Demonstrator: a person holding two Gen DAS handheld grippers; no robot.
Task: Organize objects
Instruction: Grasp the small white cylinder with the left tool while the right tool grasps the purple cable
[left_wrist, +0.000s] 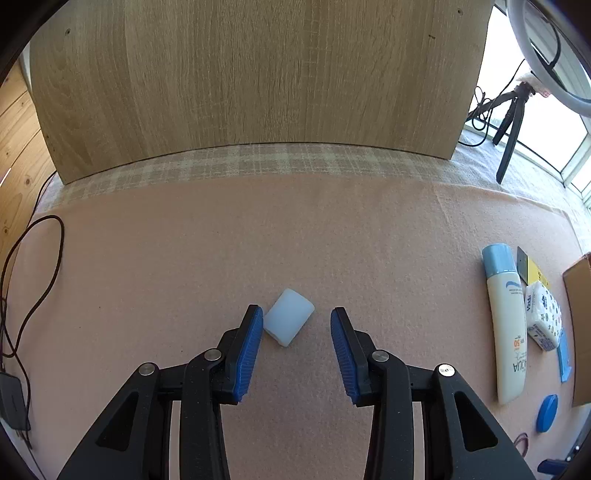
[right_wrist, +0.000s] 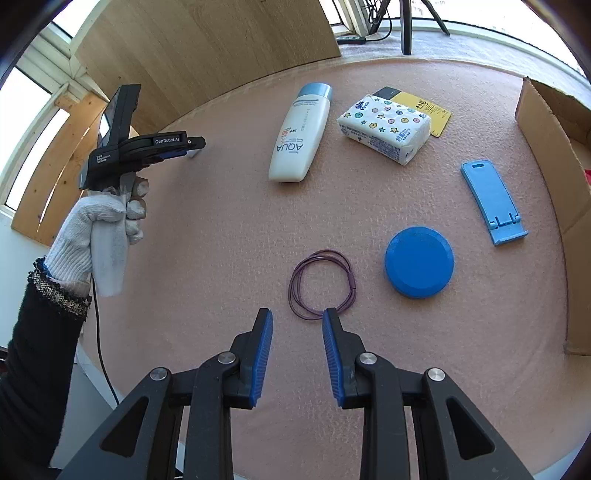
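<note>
Left wrist view: the left gripper (left_wrist: 296, 325) stands wide open around a small white block (left_wrist: 288, 322) in the middle of the pink cloth (left_wrist: 147, 258). One pad touches the block, so closing is probably next.

Right wrist view: the right gripper (right_wrist: 297, 325) is open and empty, at the purple cord loop (right_wrist: 320, 283). The cardboard box (right_wrist: 554, 177) stands at the right edge; its inside is not visible.

Counted on the counter (right_wrist: 229, 206): one sunscreen bottle (right_wrist: 301, 133), one tissue pack (right_wrist: 384, 127), one yellow card (right_wrist: 430, 109), one blue phone stand (right_wrist: 491, 201), one blue round lid (right_wrist: 419, 262), one purple cord loop (right_wrist: 320, 282), one translucent white cap (left_wrist: 289, 322) (left view only), one cardboard box (right_wrist: 554, 147). Two claws noted.
</note>
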